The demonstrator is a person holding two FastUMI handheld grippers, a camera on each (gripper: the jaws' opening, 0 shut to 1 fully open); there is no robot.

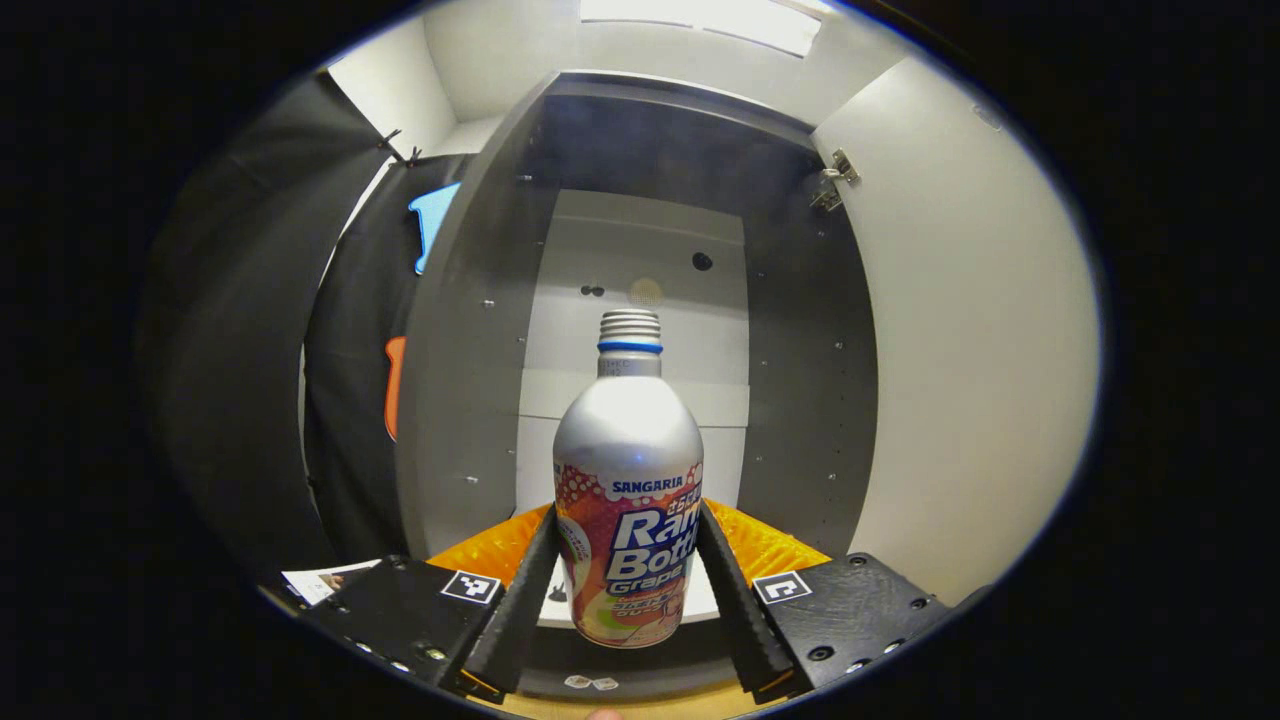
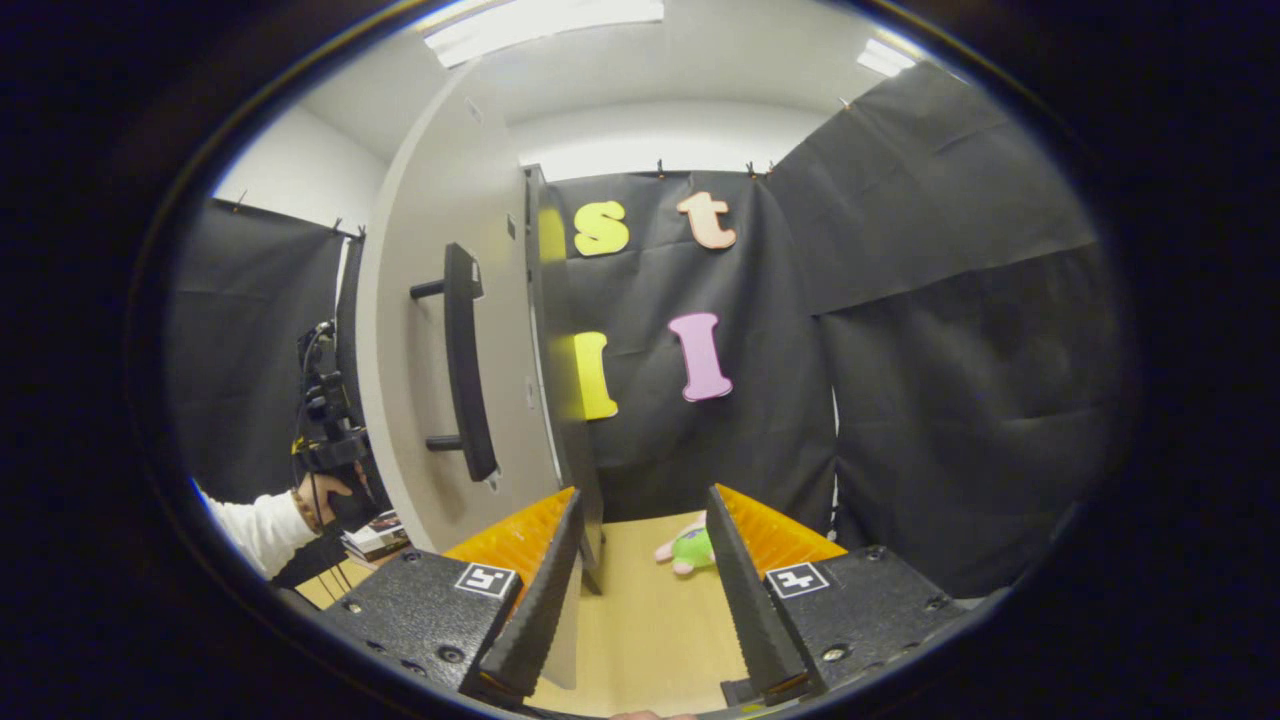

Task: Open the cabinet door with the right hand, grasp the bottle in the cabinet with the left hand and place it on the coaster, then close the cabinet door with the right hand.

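Booth walls black, pale wood desk (image 2: 640, 620) below. Cabinet door (image 2: 440, 330) already swung open, so step one looks done. My left tongs (image 1: 628, 590) are clamped on the one bottle (image 1: 628, 500), which sits upright in front of the open cabinet (image 1: 640, 250) — lifted or just resting on the shelf, hard to tell. My right tongs (image 2: 640, 600) are spread apart, holding nothing, near the door's edge. Left to do: set bottle on coaster, shut door. Count: one bottle, one door with one handle (image 2: 465, 360), one small plush toy (image 2: 690, 550).
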